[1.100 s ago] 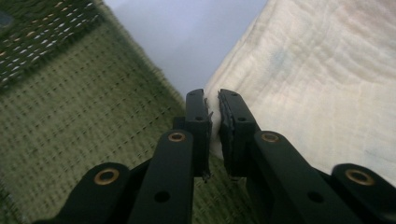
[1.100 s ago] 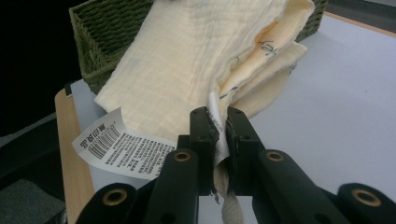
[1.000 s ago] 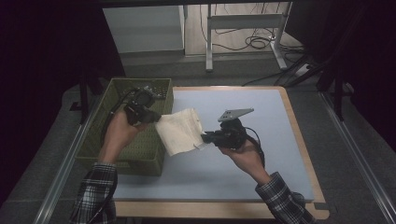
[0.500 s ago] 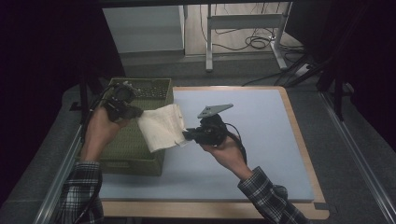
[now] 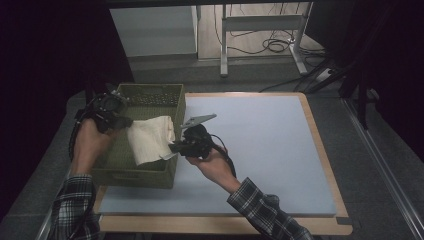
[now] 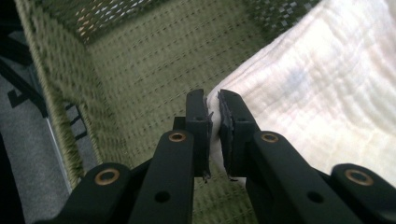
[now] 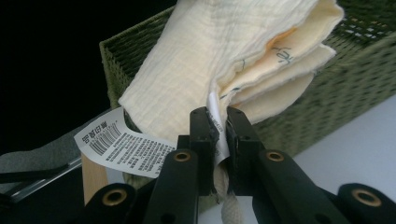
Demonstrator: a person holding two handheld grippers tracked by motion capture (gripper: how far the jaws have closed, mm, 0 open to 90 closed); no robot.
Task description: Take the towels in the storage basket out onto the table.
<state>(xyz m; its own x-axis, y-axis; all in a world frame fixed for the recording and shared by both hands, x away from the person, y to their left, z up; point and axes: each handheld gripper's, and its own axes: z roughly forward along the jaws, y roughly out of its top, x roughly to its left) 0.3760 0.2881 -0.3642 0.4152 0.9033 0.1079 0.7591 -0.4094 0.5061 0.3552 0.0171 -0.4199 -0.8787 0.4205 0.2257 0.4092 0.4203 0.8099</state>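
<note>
A folded cream cloth [image 5: 150, 139] hangs over the green woven basket [image 5: 150, 95] at the table's left. My left gripper [image 5: 124, 122] is shut on the cloth's left edge [image 6: 299, 88], above the basket's inside [image 6: 135, 93]. My right gripper [image 5: 172, 148] is shut on the cloth's right corner [image 7: 219, 60], just over the basket's right wall [image 7: 345, 88]. A white paper label [image 7: 122, 144] with a barcode dangles from the cloth by the right gripper's fingers.
The basket sits at the left edge of a pale blue mat [image 5: 260, 145] on a wood-rimmed table [image 5: 325, 165]. Desk legs and cables [image 5: 270, 45] stand on the floor beyond the table. A grey ledge [image 5: 60, 155] runs left of the basket.
Both grippers have carried the cloth leftward, from over the basket's right rim and the mat to above the basket. Both stay shut on it.
</note>
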